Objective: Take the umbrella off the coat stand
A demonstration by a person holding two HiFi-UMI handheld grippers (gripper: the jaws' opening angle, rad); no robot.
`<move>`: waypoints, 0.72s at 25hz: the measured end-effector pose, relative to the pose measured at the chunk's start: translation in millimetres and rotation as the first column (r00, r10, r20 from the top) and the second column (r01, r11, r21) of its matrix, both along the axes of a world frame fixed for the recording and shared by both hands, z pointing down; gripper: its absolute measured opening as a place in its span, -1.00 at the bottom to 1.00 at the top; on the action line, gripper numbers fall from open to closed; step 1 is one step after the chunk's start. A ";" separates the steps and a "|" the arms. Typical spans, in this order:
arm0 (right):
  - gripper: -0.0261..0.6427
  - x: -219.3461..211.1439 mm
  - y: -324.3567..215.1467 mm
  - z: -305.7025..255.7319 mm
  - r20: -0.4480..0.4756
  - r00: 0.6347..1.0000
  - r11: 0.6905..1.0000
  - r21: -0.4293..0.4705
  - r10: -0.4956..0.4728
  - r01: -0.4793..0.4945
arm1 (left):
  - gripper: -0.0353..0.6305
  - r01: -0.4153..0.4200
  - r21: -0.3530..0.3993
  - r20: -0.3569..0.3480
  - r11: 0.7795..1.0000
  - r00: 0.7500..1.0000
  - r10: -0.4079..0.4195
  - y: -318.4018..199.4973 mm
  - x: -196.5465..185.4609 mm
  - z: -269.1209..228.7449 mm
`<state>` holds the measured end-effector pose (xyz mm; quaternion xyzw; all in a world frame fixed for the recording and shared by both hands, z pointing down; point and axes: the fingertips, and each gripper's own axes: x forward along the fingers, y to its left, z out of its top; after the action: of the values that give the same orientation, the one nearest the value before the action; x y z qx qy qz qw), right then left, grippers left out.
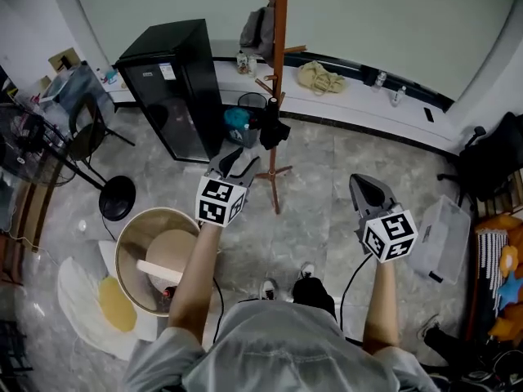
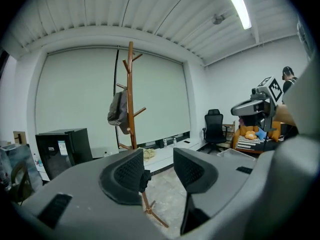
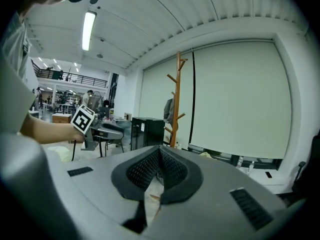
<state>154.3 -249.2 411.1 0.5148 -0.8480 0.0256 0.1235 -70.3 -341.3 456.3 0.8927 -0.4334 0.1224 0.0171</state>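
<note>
Left gripper [image 1: 238, 160]: jaws partly apart, nothing between them. Right gripper [image 1: 362, 184]: jaws closed together, empty. Black umbrella [image 1: 274, 129] hangs low on coat stand [image 1: 279, 23], far centre, near left gripper, untouched. Grey garment [image 1: 257, 29] hangs higher on stand.

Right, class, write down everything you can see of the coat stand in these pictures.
The coat stand is a slim, upright pole of orange-brown wood with short pegs angled upward at several heights. Splayed legs at its base rest on the pale, stone-look floor, just in front of the low window ledge. A grey garment hangs from an upper peg. A black bundle, probably the folded umbrella, hangs lower down.
</note>
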 end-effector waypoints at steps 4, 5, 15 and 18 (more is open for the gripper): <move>-0.88 3.0 -48.6 17.7 -0.016 1.000 0.999 -0.029 -0.021 0.021 | -0.20 0.013 -0.058 0.000 0.998 1.000 -0.013 -51.4 7.8 26.0; -0.88 4.7 -62.7 22.3 -0.018 0.999 0.999 -0.036 -0.029 0.028 | -0.19 0.017 -0.070 0.003 0.997 1.000 -0.017 -66.0 10.9 32.6; -0.88 43.5 -223.6 66.1 0.028 0.999 0.992 -0.120 -0.023 0.026 | 0.01 0.051 -0.189 0.036 0.981 0.998 -0.045 -221.4 55.1 106.6; -0.88 53.1 -260.4 81.9 0.031 0.998 0.987 -0.151 -0.050 0.054 | 0.11 0.064 -0.239 0.062 0.969 0.997 -0.051 -257.1 66.0 138.9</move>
<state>207.4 -509.6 492.9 0.4811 -0.8583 0.0940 0.1514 -4.3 -598.3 595.2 0.8674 -0.4412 0.1982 0.1166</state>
